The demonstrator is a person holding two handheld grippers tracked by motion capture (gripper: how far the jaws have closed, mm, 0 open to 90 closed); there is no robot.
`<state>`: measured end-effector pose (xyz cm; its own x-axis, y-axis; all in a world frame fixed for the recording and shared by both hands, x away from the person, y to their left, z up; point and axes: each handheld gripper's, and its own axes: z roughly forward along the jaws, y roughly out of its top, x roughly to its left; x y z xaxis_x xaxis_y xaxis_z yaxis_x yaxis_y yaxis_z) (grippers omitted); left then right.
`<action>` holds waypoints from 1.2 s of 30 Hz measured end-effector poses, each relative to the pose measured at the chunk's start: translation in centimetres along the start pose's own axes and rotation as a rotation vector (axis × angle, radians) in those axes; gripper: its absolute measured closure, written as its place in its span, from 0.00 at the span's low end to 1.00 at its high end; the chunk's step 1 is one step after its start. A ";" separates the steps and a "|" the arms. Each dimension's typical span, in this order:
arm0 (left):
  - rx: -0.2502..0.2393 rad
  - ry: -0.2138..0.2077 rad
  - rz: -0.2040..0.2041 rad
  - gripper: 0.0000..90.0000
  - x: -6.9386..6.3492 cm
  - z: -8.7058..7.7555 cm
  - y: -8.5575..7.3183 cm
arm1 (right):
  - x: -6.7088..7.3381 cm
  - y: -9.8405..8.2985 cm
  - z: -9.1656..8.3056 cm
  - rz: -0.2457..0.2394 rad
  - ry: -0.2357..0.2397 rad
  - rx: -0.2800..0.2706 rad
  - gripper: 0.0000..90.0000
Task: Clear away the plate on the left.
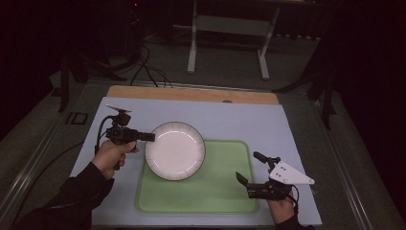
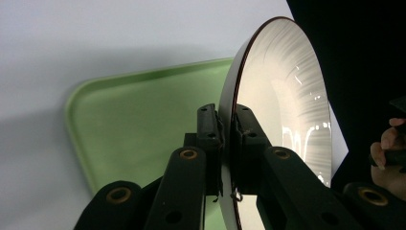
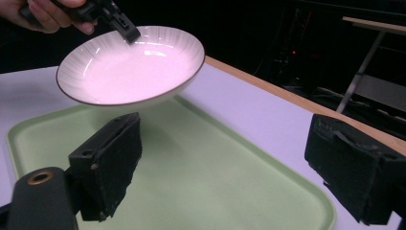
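Note:
A white ribbed plate [image 1: 175, 150] with a dark rim hangs tilted over the left part of a green tray [image 1: 215, 191]. My left gripper [image 1: 149, 137] is shut on the plate's left rim. In the left gripper view the two pads [image 2: 210, 132] pinch the plate [image 2: 287, 91] edge-on, with the tray [image 2: 143, 120] behind. My right gripper [image 1: 247, 166] stands open at the tray's right edge, holding nothing. In the right gripper view its pads [image 3: 112, 160] are spread wide over the tray [image 3: 215, 182]; beyond them floats the plate [image 3: 129, 67], held by the left gripper [image 3: 122, 21].
The tray lies on a pale blue mat [image 1: 239, 120] covering the table. A wooden strip [image 1: 191, 94] runs along the far edge. Beyond it stand a white frame's legs [image 1: 193, 43] and floor cables [image 1: 148, 72] in the dark.

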<state>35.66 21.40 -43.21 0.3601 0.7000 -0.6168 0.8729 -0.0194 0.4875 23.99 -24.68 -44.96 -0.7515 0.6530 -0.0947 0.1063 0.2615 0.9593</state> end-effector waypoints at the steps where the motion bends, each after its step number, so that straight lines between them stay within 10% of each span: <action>1: 0.011 -0.009 0.010 0.93 -0.3 0.4 0.1 | 0.0 0.0 0.0 0.001 0.000 0.000 0.14; 36: 0.164 -0.047 0.034 0.92 -2.1 9.7 -2.0 | 0.0 0.0 -0.2 -0.002 -0.001 0.002 0.14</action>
<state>36.34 13.05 -48.93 0.4016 0.6632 -0.6316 0.9008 -0.1614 0.4032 23.87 -24.85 -44.94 -0.7511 0.6530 -0.0967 0.1060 0.2640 0.9587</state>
